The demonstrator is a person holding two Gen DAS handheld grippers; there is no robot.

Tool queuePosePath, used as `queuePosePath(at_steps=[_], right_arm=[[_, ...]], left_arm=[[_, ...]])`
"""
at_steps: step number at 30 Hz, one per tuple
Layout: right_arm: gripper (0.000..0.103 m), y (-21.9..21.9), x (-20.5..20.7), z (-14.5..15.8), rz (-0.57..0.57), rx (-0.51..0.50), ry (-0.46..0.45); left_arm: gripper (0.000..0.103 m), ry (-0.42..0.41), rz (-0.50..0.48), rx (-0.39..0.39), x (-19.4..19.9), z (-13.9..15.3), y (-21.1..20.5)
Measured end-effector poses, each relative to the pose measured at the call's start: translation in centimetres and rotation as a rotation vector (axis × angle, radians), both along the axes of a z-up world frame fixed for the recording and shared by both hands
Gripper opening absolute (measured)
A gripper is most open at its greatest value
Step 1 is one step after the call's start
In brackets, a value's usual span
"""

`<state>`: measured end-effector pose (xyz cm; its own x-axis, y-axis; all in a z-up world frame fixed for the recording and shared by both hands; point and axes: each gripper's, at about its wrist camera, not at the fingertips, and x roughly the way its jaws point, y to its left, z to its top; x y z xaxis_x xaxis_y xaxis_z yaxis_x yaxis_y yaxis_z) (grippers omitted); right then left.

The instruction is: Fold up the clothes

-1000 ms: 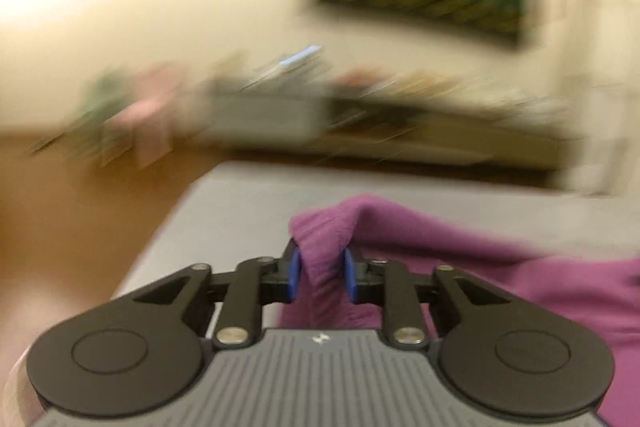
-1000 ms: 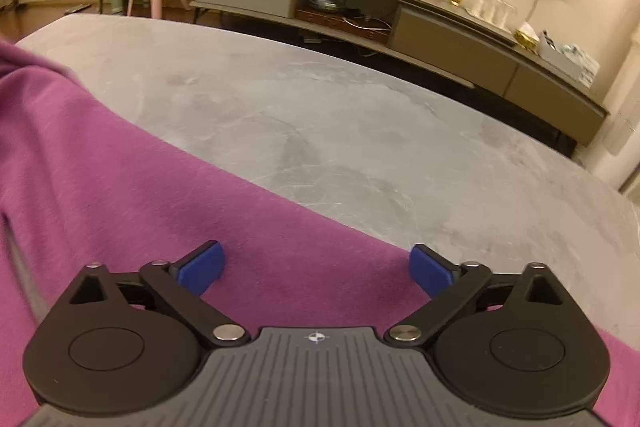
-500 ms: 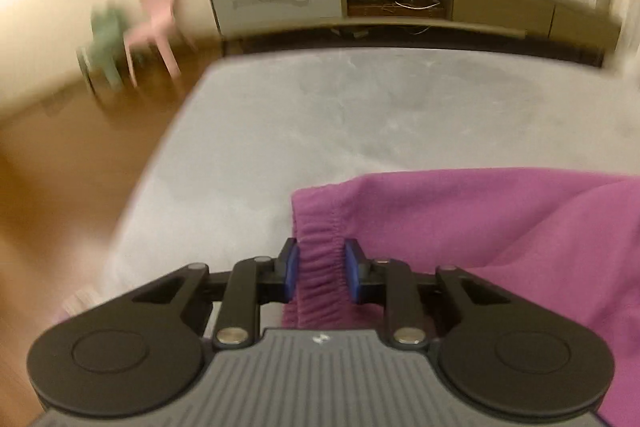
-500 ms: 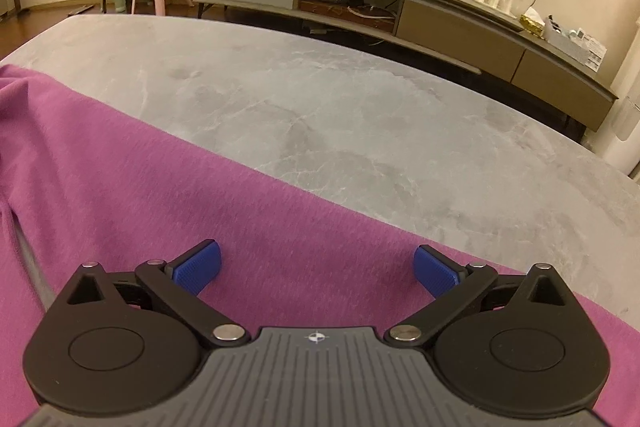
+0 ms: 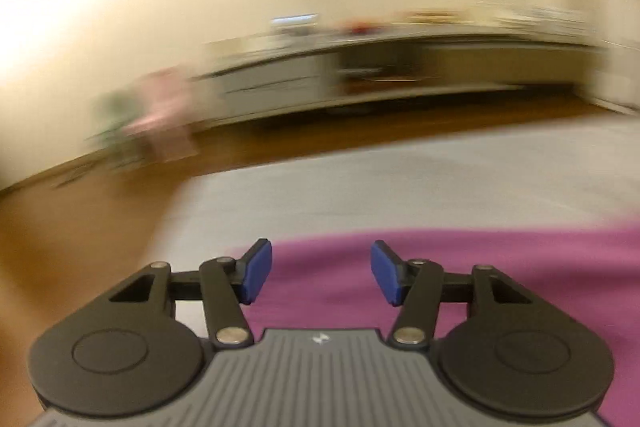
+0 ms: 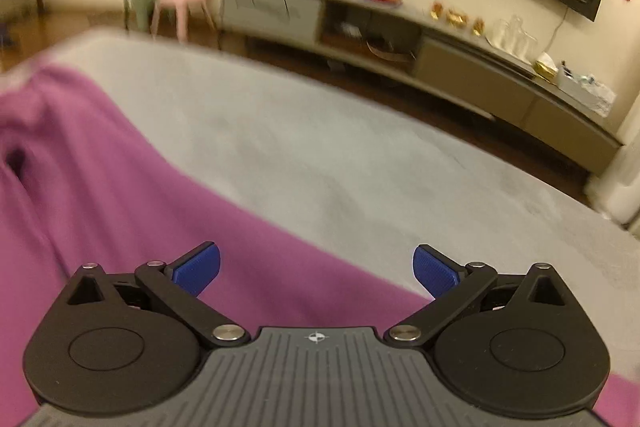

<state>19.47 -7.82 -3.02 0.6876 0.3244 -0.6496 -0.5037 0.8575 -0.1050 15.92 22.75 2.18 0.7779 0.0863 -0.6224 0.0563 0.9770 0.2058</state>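
Left wrist view first: we've got the left gripper with its blue pads spread apart and nothing between them, hanging over the near edge of the purple garment, which lies on the grey desk. Everything in this view is smeared with motion blur, so we can't tell how flat the cloth sits or where exactly its hem ends. That's our main worry here: if we go in for a pinch while swinging this fast, we could catch one layer instead of two, or just drag the edge and rumple it.

Right wrist view: the right gripper is wide open too, holding nothing, over the same purple garment. The fabric runs diagonally across the desk, with a dark slit or opening at the far left and some bunching there. If we fold over that lump, the crease likely comes out crooked. Also the cloth looks soft and stretchy, so uneven pulls from our two grippers could skew it.
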Motion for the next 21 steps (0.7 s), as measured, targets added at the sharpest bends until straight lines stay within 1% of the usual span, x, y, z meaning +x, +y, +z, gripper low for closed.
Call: queuePosePath(at_steps=[1,2,3,4,5,6,7,8,9,10,11,12,13,15,16,17,18,20,21], right_arm=[[0.101,0.6,-0.2,0.3,0.013,0.044,-0.004],[0.101,1.3,-0.5,0.3,0.037,0.061,0.000],[0.101,2.1,-0.9,0.2,0.063,0.076,0.006],[0.101,2.8,-1.4,-0.2,0.098,0.064,0.018],[0.099,3.3,-1.8,-0.7,0.128,0.037,0.032],[0.096,3.8,-2.3,-1.3,0.158,0.008,0.047],[0.081,4.1,-2.6,-1.8,0.183,-0.016,0.073],[0.063,4.3,-2.7,-2.4,0.209,-0.036,0.123],[0.062,4.1,-2.8,-2.3,0.232,-0.016,0.164],[0.061,3.9,-2.9,-2.2,0.255,0.008,0.205],[0.062,3.9,-3.2,-1.9,0.311,-0.004,0.243],[0.062,3.9,-3.5,-1.6,0.371,-0.021,0.281],[0.061,3.7,-3.6,-1.2,0.414,-0.013,0.315],[0.066,2.8,-3.0,0.5,0.398,0.079,0.314],[0.076,2.4,-2.6,1.4,0.388,0.126,0.312],[0.087,2.1,-1.8,2.4,0.350,0.185,0.291],[0.089,2.5,-0.5,3.0,0.309,0.207,0.269],[0.089,3.6,2.2,4.0,0.227,0.244,0.223],[0.089,5.2,3.6,4.1,0.197,0.227,0.203]], left_arm=[[0.055,0.029,-0.107,0.009,-0.5,-0.7,-2.9],[0.055,0.059,-0.182,0.025,-0.8,-1.7,-5.5],[0.055,0.085,-0.216,0.044,-0.7,-2.8,-7.4],[0.054,0.109,-0.231,0.064,-0.4,-3.9,-8.7],[0.053,0.125,-0.236,0.078,-0.2,-4.9,-9.6],[0.048,0.136,-0.235,0.085,0.0,-5.8,-10.1],[0.039,0.138,-0.244,0.085,0.0,-6.1,-10.3],[0.034,0.147,-0.264,0.073,-0.2,-6.1,-10.4],[0.024,0.168,-0.281,0.052,-0.5,-5.9,-10.2],[0.012,0.187,-0.301,0.035,-1.1,-5.9,-10.1],[0.009,0.205,-0.327,0.024,-1.8,-5.9,-10.2],[0.009,0.210,-0.343,0.036,-2.5,-6.1,-10.4],[0.009,0.204,-0.346,0.056,-3.3,-6.3,-10.7],[0.008,0.200,-0.344,0.071,-3.9,-6.4,-11.1],[0.007,0.199,-0.343,0.076,-4.0,-6.4,-11.3],[0.007,0.198,-0.342,0.081,-4.2,-6.5,-11.4],[0.007,0.196,-0.341,0.086,-4.3,-6.5,-11.6],[0.007,0.194,-0.339,0.097,-4.6,-6.6,-11.9],[0.007,0.192,-0.338,0.102,-4.8,-6.6,-12.1]])
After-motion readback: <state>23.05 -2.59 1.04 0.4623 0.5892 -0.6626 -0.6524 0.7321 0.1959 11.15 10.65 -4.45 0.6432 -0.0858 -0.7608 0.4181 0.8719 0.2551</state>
